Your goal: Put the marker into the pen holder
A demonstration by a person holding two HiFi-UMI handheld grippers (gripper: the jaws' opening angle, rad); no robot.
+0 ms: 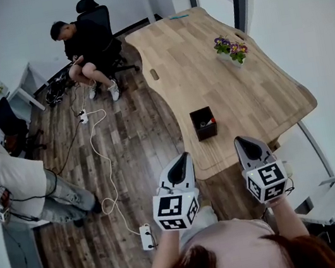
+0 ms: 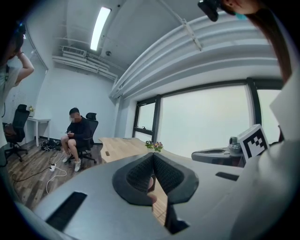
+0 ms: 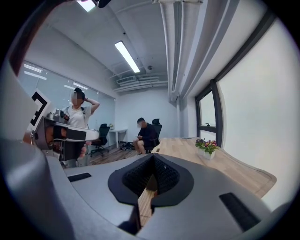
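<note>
A black square pen holder [image 1: 203, 123] stands on the light wooden table [image 1: 238, 95], close to its near edge, with something small and red showing inside it. I cannot make out a marker lying loose on the table. My left gripper [image 1: 183, 158] hangs over the floor just short of the table edge, shut and holding nothing. My right gripper [image 1: 241, 141] is at the table's near edge, right of the holder, also shut and holding nothing. In the left gripper view the left gripper [image 2: 153, 161] has its jaws meeting, and in the right gripper view so does the right gripper [image 3: 153, 159].
A pot of flowers [image 1: 230, 50] sits at the table's far right. A person sits on an office chair [image 1: 84, 45] beyond the table, and another person [image 1: 8, 177] stands at the left. A white cable and power strip [image 1: 146, 236] lie on the wooden floor.
</note>
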